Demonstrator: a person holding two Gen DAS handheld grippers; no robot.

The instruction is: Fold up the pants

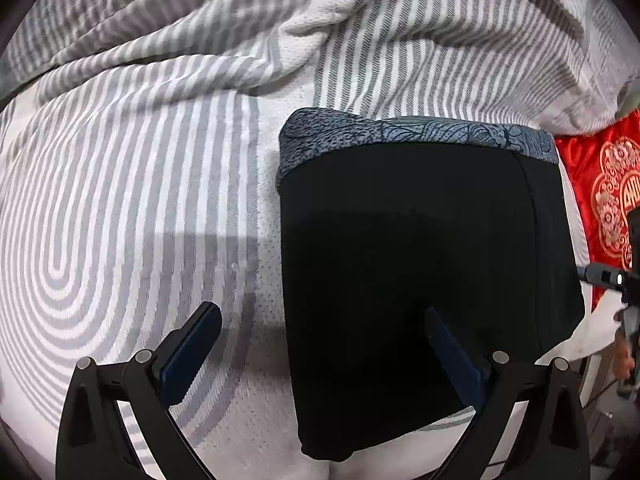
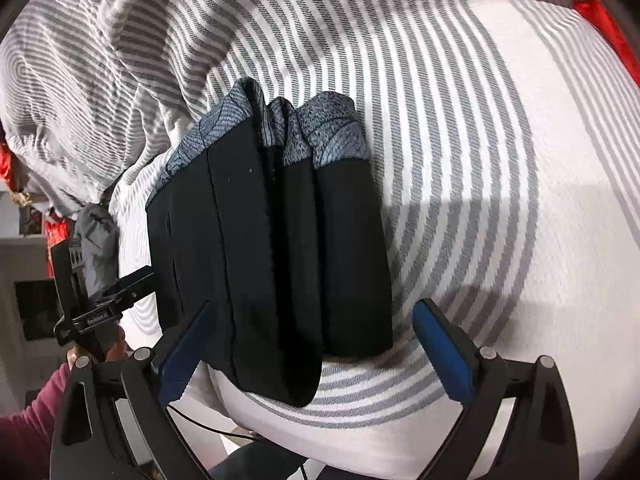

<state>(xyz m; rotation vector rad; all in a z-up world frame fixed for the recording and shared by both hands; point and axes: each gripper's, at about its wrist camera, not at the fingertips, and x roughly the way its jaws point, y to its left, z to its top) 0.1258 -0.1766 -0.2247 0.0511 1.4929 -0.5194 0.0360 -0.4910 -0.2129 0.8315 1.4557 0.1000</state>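
Black fabric pants with blue-grey patterned waistband (image 1: 420, 240) lie folded into compact rectangle, centre-right of left view, on grey-and-white striped bedsheet (image 1: 120, 200). Looks finished.

Left gripper (image 1: 324, 340): jaws apart, empty, hovering over bundle's near edge.

Right gripper (image 2: 312, 340): jaws apart, empty, likely released.

No containers visible.

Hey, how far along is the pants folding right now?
Nearly done, by the look of it. The black pants lie on the striped bedspread as a compact stack of layers, the blue patterned waistband along the far edge. Nothing is in hand: the left gripper and right gripper are both open. Left, at most: tidying the uneven near edge.
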